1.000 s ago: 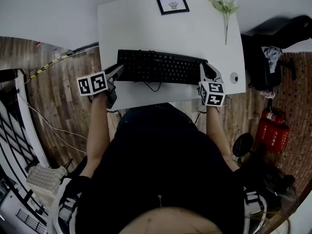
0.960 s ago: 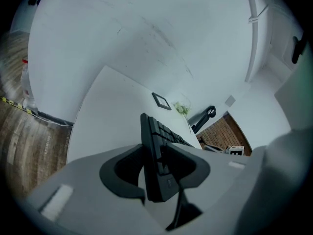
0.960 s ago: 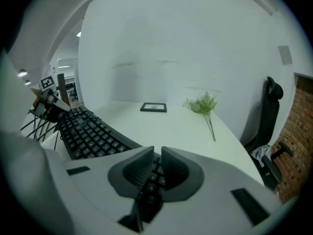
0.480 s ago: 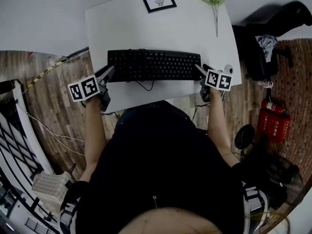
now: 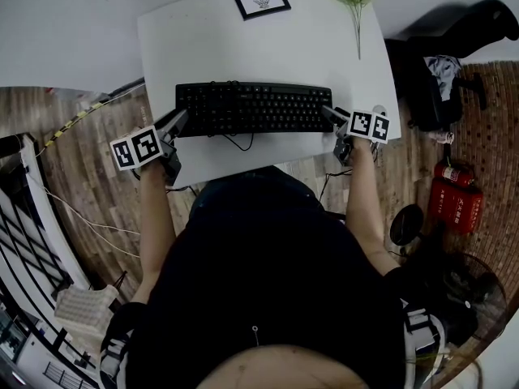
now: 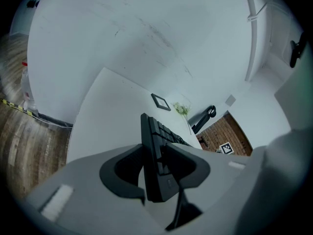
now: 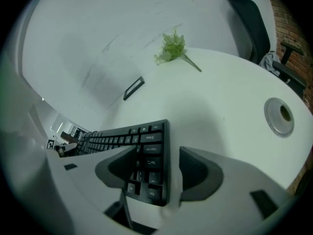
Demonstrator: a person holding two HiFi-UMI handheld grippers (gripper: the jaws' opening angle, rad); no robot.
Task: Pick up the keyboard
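A: While the keyboard [image 5: 253, 109] lies on the table [image 5: 243, 47], who has it?

B: The left gripper [image 5: 178, 121] clamps its left end. The right gripper [image 5: 329, 113], jaws just opened wide, straddles its right end ungripped. Next, probably: close there, then lift level.

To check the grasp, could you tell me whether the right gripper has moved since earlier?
Yes: the right gripper shifted right, toward the round grommet; its jaws have just been opening, the keyboard's end between them.
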